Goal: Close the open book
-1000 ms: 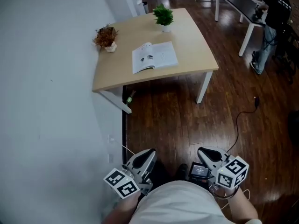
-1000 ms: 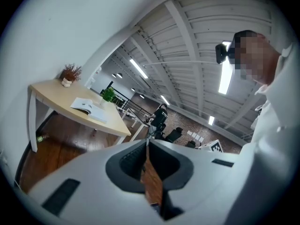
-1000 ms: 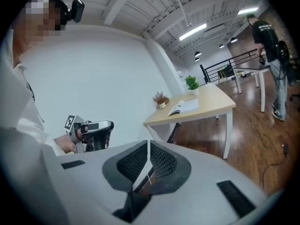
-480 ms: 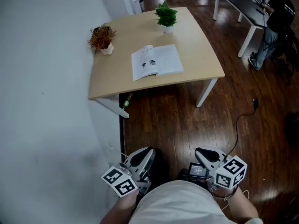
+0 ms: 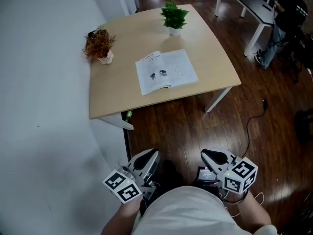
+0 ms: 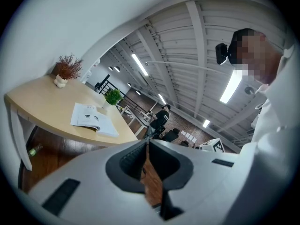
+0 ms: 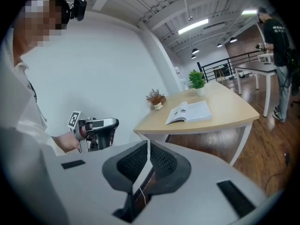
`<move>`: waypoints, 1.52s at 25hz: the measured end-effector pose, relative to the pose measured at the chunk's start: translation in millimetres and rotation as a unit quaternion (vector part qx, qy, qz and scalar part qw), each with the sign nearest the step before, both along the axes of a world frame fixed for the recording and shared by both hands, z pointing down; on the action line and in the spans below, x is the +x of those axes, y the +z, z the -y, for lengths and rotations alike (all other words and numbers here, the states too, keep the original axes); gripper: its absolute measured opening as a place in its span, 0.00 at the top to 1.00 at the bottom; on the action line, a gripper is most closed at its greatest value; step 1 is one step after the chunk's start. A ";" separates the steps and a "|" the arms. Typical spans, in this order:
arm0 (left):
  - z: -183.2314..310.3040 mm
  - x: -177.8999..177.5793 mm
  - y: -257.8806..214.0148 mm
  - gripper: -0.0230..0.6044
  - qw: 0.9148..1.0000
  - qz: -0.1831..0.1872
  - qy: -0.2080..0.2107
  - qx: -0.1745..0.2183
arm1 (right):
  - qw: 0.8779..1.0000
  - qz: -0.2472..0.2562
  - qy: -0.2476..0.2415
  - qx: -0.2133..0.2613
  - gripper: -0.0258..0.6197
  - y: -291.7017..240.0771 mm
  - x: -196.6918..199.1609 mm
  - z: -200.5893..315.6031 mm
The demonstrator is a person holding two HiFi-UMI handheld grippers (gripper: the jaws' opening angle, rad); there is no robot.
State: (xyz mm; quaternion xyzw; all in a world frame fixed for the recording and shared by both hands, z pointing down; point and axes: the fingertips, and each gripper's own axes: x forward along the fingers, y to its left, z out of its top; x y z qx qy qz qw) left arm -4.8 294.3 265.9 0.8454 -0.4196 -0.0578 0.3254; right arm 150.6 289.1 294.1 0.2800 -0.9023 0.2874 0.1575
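Note:
An open book (image 5: 165, 71) lies flat on the light wooden table (image 5: 112, 89), pages up, near its front edge; it also shows as the book (image 6: 93, 120) and the book (image 7: 190, 112) in the two gripper views. My left gripper (image 5: 151, 154) and right gripper (image 5: 204, 153) hang low over the dark wood floor, close to my body and well short of the table. Both sets of jaws are shut with nothing between them, seen too at the left gripper (image 6: 147, 142) and the right gripper (image 7: 148, 144).
A green potted plant (image 5: 172, 17) stands at the table's far edge and a dried brown plant (image 5: 99, 45) at its left side by the white wall (image 5: 39, 106). A black cable (image 5: 252, 121) trails on the floor. A person (image 5: 283, 28) stands by another table at the far right.
The table and book have come nearer and lower in the head view as I walk toward them. Both grippers keep their place by my body, jaws still shut.

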 end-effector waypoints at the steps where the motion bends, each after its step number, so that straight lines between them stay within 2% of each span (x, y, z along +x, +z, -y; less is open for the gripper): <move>1: 4.9 -6.2 0.1 0.97 1.000 -0.001 0.000 0.000 | 1.000 -0.002 0.002 0.000 0.96 0.5 -5.4 5.2; 6: 23.9 -28.7 2.2 0.97 1.000 -0.005 0.000 0.001 | 1.000 -0.009 0.013 0.012 0.96 -2.3 -26.3 30.0; 11: 40.3 -34.3 5.6 0.97 1.000 -0.011 0.003 -0.002 | 0.999 -0.017 0.023 0.026 0.96 -3.8 -31.6 50.9; 16: 64.5 -37.3 10.7 0.97 1.000 -0.008 -0.003 -0.006 | 0.996 -0.043 0.035 0.074 0.96 -3.9 -28.2 87.5; 22: 114.7 -43.7 8.1 0.97 0.999 0.004 -0.043 -0.001 | 0.991 -0.053 0.001 0.120 0.96 -6.7 -32.9 150.8; 28: 174.1 -28.8 5.1 0.97 0.998 0.015 -0.059 -0.001 | 0.983 -0.069 -0.042 0.166 0.96 -20.1 -27.5 215.7; 32: 207.9 -14.1 3.1 0.97 0.998 0.016 -0.067 0.001 | 0.980 -0.070 -0.059 0.178 0.96 -21.9 -17.0 247.9; 38: 233.5 -3.4 4.6 0.97 0.996 0.018 -0.085 -0.006 | 0.977 -0.069 -0.091 0.179 0.96 -15.7 -15.9 276.9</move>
